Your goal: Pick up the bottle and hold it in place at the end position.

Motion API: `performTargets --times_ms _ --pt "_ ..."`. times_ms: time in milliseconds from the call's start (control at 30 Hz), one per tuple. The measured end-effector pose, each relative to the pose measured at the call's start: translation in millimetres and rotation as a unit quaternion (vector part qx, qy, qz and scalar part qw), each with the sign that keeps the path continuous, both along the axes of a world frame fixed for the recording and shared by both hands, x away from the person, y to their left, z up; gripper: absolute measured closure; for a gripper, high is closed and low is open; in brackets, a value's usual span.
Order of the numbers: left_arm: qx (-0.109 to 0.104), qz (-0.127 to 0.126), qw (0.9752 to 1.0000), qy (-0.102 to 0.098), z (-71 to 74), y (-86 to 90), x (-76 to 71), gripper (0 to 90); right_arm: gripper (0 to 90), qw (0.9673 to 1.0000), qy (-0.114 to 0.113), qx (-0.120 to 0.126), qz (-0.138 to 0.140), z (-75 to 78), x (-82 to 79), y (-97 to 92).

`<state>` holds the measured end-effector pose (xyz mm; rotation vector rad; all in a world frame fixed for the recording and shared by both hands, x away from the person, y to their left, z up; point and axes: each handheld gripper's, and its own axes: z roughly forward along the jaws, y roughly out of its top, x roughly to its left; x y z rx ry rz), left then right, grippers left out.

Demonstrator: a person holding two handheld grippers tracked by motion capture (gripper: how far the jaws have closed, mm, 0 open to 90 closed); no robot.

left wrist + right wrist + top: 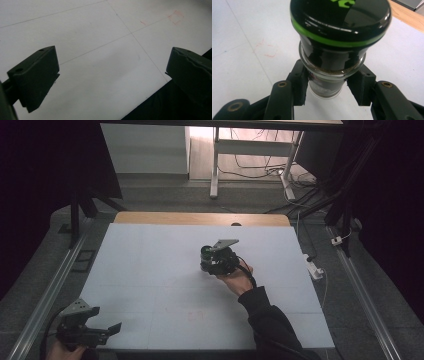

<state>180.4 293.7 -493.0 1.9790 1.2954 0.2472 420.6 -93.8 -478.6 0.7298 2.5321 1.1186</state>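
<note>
Right gripper (212, 262) is clamped on a glass jar (329, 75) with a black, green-ringed lid (340, 20), pads squeezing the body just under the lid, likely so it can be carried upright without slipping. The jar sits between the jaws, mid-table (150, 270), slightly right of centre. Left gripper (107, 332) waits at the near left corner, jaws wide apart and empty.

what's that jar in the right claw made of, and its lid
The jar looks like clear glass: the table shows through its wall, and its rim is see-through. Its lid seems glossy black plastic with a green band, going by the sharp reflections, though coated metal is possible. The right claw grips the jar below the lid.
</note>
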Motion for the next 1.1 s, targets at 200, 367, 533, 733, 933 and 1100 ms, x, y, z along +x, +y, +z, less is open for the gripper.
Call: performTargets --times_ms 200,367,533,733,933,1100 --pt "0.000 -0.001 1.0000 -0.001 0.1 -0.1 -0.1 0.0 52.8 0.9999 0.004 -0.010 0.005 -8.1 4.3 9.4" --pt "0.000 -0.002 1.0000 -0.001 0.0 -0.3 -0.2 0.0 52.8 0.9998 0.009 -0.019 0.005 -15.7 5.3 12.1" --pt "0.000 -0.003 1.0000 -0.001 0.1 -0.3 -0.2 0.0 52.8 0.9997 0.012 -0.022 0.002 -20.7 6.7 11.2" --pt "0.000 -0.003 1.0000 0.000 0.0 -0.6 -0.1 0.0 52.8 0.9996 0.014 -0.024 0.002 -24.6 7.1 10.6" --pt "0.000 -0.003 1.0000 0.001 0.0 -0.5 0.1 0.0 52.8 0.9997 0.013 -0.020 0.002 -25.6 6.5 9.5" --pt "0.002 -0.004 1.0000 0.001 0.2 -1.3 0.2 0.0 52.8 0.9998 0.012 -0.018 0.002 -26.2 6.5 8.9"
